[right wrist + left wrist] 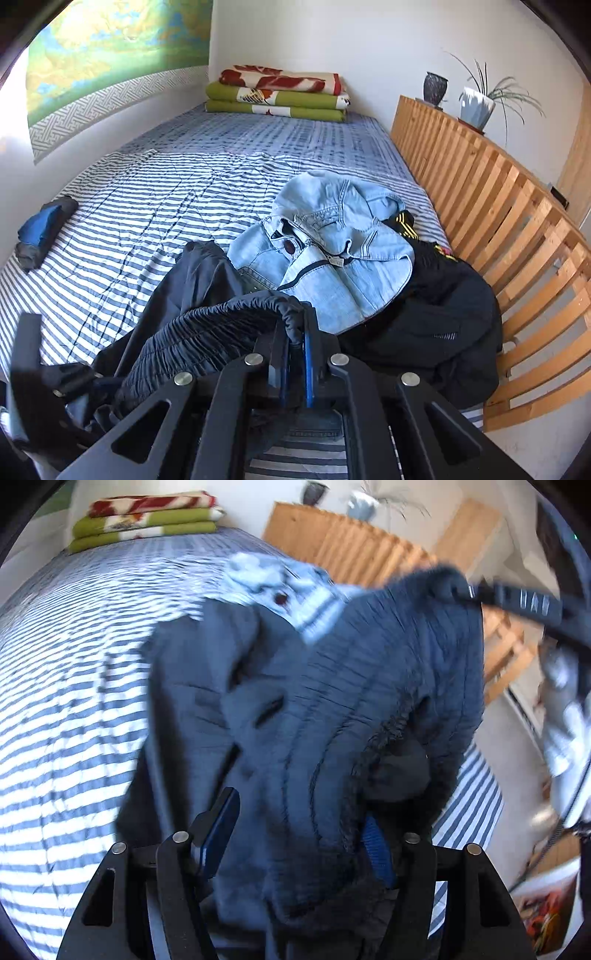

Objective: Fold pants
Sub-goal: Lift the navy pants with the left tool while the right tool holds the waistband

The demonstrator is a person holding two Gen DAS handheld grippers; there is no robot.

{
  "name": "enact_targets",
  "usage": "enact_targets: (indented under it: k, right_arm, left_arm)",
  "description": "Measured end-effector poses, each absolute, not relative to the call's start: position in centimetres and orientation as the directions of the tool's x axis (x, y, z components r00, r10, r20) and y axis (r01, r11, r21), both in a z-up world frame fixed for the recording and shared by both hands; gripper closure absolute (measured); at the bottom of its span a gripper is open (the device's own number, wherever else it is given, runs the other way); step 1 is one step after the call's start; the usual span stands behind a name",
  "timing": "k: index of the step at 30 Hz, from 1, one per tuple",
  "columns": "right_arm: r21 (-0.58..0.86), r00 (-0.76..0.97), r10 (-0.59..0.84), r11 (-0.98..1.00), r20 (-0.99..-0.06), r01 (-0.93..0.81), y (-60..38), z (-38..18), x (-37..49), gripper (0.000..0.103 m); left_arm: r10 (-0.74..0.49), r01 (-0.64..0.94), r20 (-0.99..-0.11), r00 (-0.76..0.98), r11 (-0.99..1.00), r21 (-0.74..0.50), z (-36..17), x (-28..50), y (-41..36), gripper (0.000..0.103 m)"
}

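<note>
Dark navy pants (332,701) with a gathered elastic waistband hang over the striped bed (74,701). My left gripper (299,834) is open, its blue pads (221,830) wide apart, and a bunch of the waistband fabric lies between them. In the right wrist view my right gripper (295,339) is shut on the waistband edge of the pants (207,332), lifted a little off the bed (147,206). The left wrist view also shows the right gripper (476,590) holding that edge at the upper right. The pant legs are hidden.
Light denim jeans (332,258) and a black garment (443,302) lie heaped beside the wooden slatted rail (498,221). A small folded blue-grey piece (40,232) sits at the bed's left. Folded blankets (280,96) are stacked at the far end.
</note>
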State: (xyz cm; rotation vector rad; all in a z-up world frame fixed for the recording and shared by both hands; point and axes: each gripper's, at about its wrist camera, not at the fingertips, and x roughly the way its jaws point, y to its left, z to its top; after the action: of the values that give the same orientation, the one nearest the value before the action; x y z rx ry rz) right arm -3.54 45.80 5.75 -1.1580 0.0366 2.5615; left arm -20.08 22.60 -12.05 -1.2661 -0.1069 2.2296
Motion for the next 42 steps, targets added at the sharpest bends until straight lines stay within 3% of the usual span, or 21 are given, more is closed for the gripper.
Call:
enact_targets:
  k: [6,17,19,21,24,27,36,42]
  right_arm:
    - [-0.086,-0.624,0.278,-0.944,-0.731,-0.32,46.1,6.1,-2.9,0.097]
    - [-0.049,-0.619,0.256,-0.942,-0.742,-0.331,45.9,6.6,-2.7,0.097]
    - [-0.06,-0.616,0.263,-0.942,-0.743,-0.33,45.5,6.8,-2.9,0.097]
    - [-0.068,-0.614,0.268,-0.942,-0.742,-0.328,45.1,7.2,-3.0,0.097]
    - [-0.091,-0.617,0.283,-0.942,-0.735,-0.324,44.2,8.0,-3.3,0.097]
    - [-0.097,-0.632,0.282,-0.945,-0.722,-0.311,42.8,9.2,-4.0,0.097]
    - [-0.138,-0.723,0.21,-0.978,-0.658,-0.158,31.7,12.8,-11.0,0.097]
    - [-0.122,-0.739,0.085,-0.993,-0.669,-0.003,20.4,11.6,-19.4,0.097]
  left_arm:
    - [0.483,-0.429,-0.783,-0.393,-0.849,-0.308,-12.6,-18.7,19.5,0.026]
    - [0.547,-0.656,-0.774,-0.319,-0.717,-0.236,-12.7,-15.4,22.5,0.026]
    - [0.546,-0.674,-0.791,-0.275,-0.696,-0.247,-13.4,-15.4,24.1,0.039]
    - [0.536,-0.687,-0.808,-0.244,-0.683,-0.246,-13.9,-15.2,24.7,0.066]
    - [0.56,-0.709,-0.794,-0.238,-0.658,-0.252,-13.1,-13.9,23.8,0.084]
    - [0.601,-0.722,-0.758,-0.254,-0.639,-0.264,-11.1,-12.5,21.2,0.094]
    - [0.536,-0.646,-0.697,-0.476,-0.751,-0.137,-2.9,-8.2,8.3,0.095]
    - [0.364,-0.457,-0.73,-0.579,-0.886,-0.08,-3.3,-6.8,-2.7,0.095]
